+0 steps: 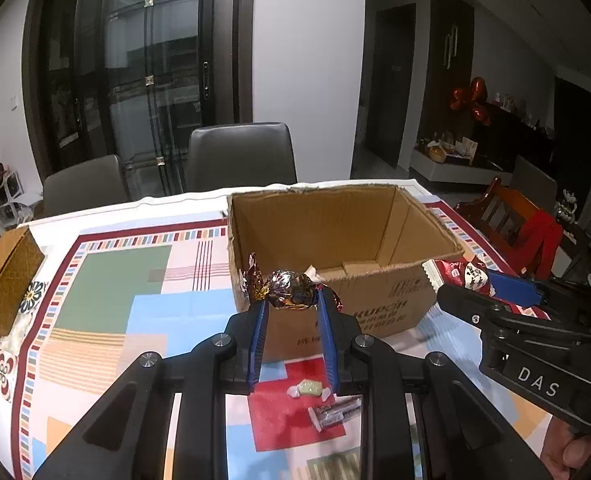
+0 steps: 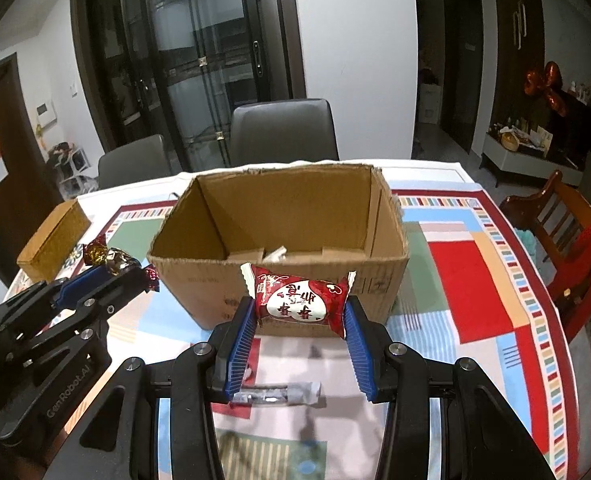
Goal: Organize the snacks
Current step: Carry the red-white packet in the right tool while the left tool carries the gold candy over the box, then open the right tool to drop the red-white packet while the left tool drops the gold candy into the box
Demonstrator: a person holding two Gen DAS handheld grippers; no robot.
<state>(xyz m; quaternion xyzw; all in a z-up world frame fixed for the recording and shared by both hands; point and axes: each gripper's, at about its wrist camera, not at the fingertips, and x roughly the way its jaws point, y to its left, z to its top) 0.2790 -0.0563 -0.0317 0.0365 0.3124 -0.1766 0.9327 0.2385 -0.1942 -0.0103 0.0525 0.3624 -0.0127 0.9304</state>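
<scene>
A foil-wrapped candy [image 1: 289, 289], brown and gold with twisted ends, sits pinched between the blue pads of the left gripper [image 1: 291, 300], raised in front of the near wall of an open cardboard box [image 1: 335, 236] on the dining table. At the candy's 3 o'clock, the right gripper [image 2: 300, 306] clamps a red snack packet [image 2: 299, 298] printed with white hearts, its jaws spread to the packet's width, just short of the box's front rim. Inside the box, a small pale wrapper [image 2: 275, 253] lies on the floor. Below the left gripper, at 6 o'clock, a pale green sweet [image 1: 309, 389] and a silvery wrapped bar [image 1: 335, 412] rest on the patterned tablecloth [image 1: 111, 280]. A woven gold box [image 1: 5, 280] stands at 9 o'clock near the table edge; two grey chairs [image 1: 241, 156] wait at 12 o'clock.
</scene>
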